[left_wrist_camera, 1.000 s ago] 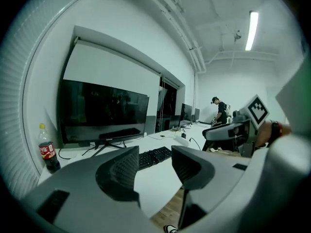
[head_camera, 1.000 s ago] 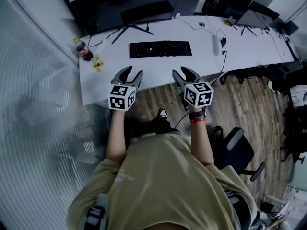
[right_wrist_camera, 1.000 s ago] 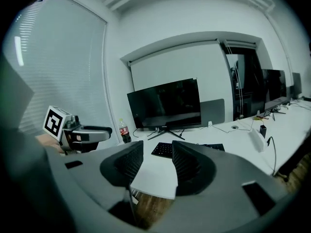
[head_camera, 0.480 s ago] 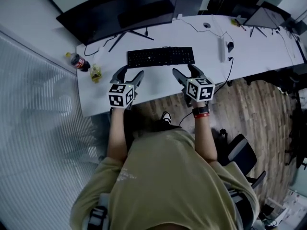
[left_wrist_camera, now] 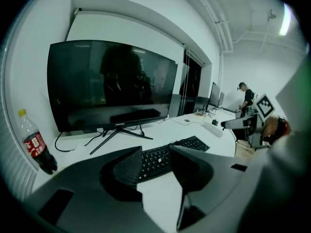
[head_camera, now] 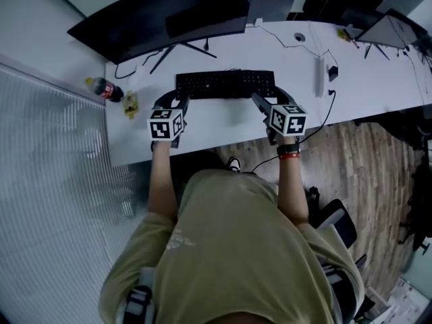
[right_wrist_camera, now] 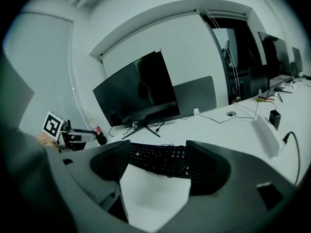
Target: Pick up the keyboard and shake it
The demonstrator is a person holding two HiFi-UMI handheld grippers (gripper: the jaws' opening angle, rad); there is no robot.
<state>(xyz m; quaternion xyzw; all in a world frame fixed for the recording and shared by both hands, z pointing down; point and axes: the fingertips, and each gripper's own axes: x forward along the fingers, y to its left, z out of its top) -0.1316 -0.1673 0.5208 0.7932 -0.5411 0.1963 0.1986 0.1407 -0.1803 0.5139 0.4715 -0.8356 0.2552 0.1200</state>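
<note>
A black keyboard (head_camera: 225, 84) lies flat on the white desk (head_camera: 223, 123), in front of the big monitor. My left gripper (head_camera: 173, 101) is at its front left corner, jaws closing with only bare desk between them. In the left gripper view the keyboard (left_wrist_camera: 165, 157) lies just past the gripper (left_wrist_camera: 155, 171). My right gripper (head_camera: 270, 98) is at the front right corner, jaws wide and still opening. In the right gripper view the keyboard (right_wrist_camera: 158, 158) stretches across just beyond the gripper (right_wrist_camera: 155, 171). Neither gripper holds anything.
A wide black monitor (head_camera: 162, 15) on a stand is behind the keyboard. A cola bottle (head_camera: 104, 90) and a small yellow item (head_camera: 129, 103) sit at the desk's left end. A white power strip (head_camera: 320, 76) and cables lie to the right. An office chair (head_camera: 337, 221) stands behind me.
Both grippers have moved forward over the desk from its front edge to the keyboard's two ends. The left jaws stand narrower than half a second ago.
</note>
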